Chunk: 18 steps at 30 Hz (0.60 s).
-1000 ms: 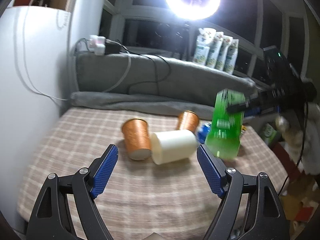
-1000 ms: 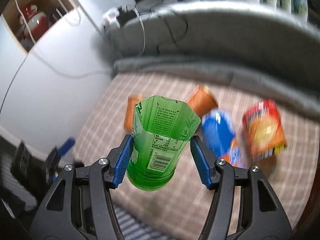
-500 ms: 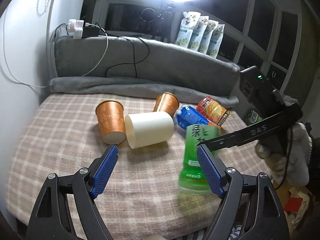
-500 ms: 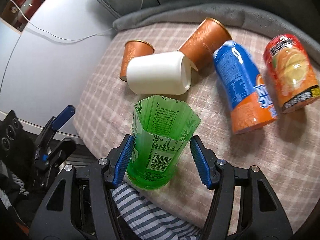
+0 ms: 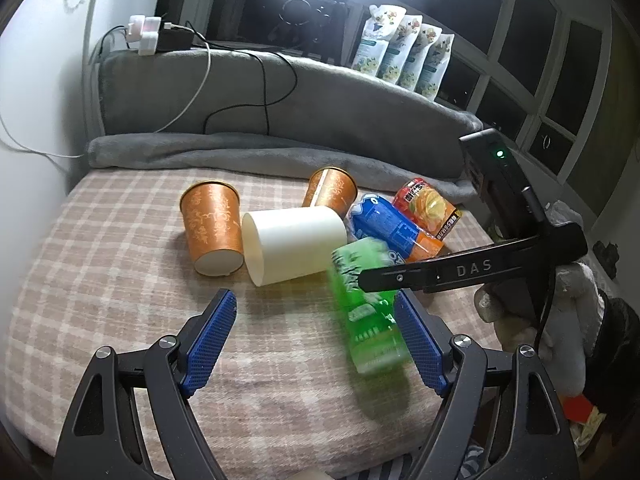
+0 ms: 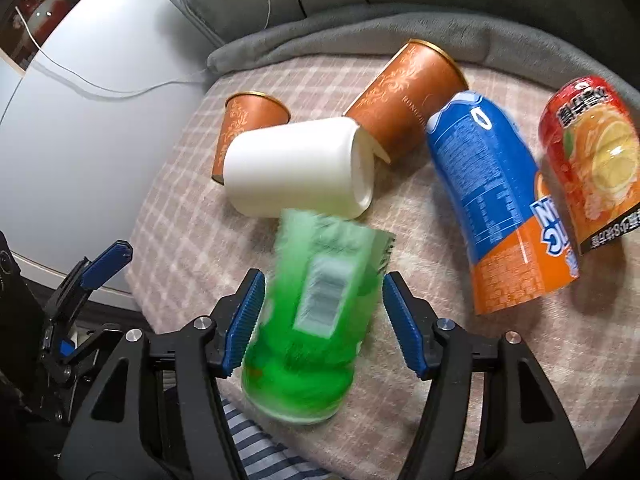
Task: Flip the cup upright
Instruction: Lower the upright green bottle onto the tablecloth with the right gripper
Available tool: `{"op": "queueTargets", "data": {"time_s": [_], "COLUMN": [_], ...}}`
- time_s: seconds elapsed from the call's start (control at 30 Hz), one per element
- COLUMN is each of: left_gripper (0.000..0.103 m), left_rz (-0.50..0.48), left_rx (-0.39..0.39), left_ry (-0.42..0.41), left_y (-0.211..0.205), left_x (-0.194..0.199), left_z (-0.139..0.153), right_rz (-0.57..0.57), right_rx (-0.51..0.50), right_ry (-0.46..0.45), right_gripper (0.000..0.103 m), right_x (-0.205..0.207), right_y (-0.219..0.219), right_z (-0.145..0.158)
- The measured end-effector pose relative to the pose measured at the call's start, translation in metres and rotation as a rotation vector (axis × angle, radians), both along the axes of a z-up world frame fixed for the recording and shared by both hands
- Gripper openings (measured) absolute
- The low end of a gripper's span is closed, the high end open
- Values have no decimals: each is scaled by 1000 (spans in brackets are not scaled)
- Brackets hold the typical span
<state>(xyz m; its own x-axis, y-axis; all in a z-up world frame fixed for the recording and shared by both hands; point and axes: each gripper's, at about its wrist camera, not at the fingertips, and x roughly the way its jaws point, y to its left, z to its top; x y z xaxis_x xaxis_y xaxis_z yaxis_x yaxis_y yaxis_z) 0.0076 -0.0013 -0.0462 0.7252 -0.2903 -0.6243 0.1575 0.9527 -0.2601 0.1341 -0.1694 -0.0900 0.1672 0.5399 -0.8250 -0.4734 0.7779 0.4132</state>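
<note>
Going left to right in the left wrist view: the left gripper [image 5: 312, 340] sits at 6 o'clock with its blue pads spread wide and nothing between them, just plaid bed cover [image 5: 100, 280] showing in the gap. Up at about 10 o'clock from it there's an orange paper cup [image 5: 212, 228] tipped over with its base facing the camera, and pressed against that a white cup [image 5: 292, 242] lying on its side. A second orange paper cup [image 5: 332, 188] lies behind the white one, toward 12 o'clock. Further right, a blue and orange cup [image 5: 390, 228] and a red citrus-print cup [image 5: 426, 206] are both lying down side by side.

The green cup [image 5: 370, 312] is at roughly 3 o'clock from the left gripper's middle, blurry, tilted, mouth up, base on or just above the bed cover; can't tell which.

In the right wrist view, the right gripper [image 6: 324, 322] has that green cup [image 6: 316, 320] sitting between its pads. The jaws are spread fairly wide: there's a visible gap on the right-hand pad, and the left-hand pad is right at the cup wall, hard to say if it's touching because of blur. So not clamped.
</note>
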Motion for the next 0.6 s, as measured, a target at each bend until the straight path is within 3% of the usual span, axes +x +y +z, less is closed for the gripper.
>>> {"op": "queueTargets", "data": {"time_s": [0.07,0.2,0.4,0.6], "left_gripper": [81,81,79,79], "left_rz": [-8,-31,-96,-120], "left_rx": [-6,-37,-169,-296], "left_ry": [9,42,172,298], "left_y": [-1,-3,-6,-11], "left_x": [3,13,39,63], "left_z": [-1,-5,-18,-35], "right_rz": [-25,-75,-221,-335], "right_rx": [25,30,33,38], "right_ry": [-32,-129,-301,-332], "right_gripper": [75,76,85,86], "right_x": [-3,-20,-60,-82], "right_y": [-8,-26,-66,-104], "right_z": [6,21,45,47]}}
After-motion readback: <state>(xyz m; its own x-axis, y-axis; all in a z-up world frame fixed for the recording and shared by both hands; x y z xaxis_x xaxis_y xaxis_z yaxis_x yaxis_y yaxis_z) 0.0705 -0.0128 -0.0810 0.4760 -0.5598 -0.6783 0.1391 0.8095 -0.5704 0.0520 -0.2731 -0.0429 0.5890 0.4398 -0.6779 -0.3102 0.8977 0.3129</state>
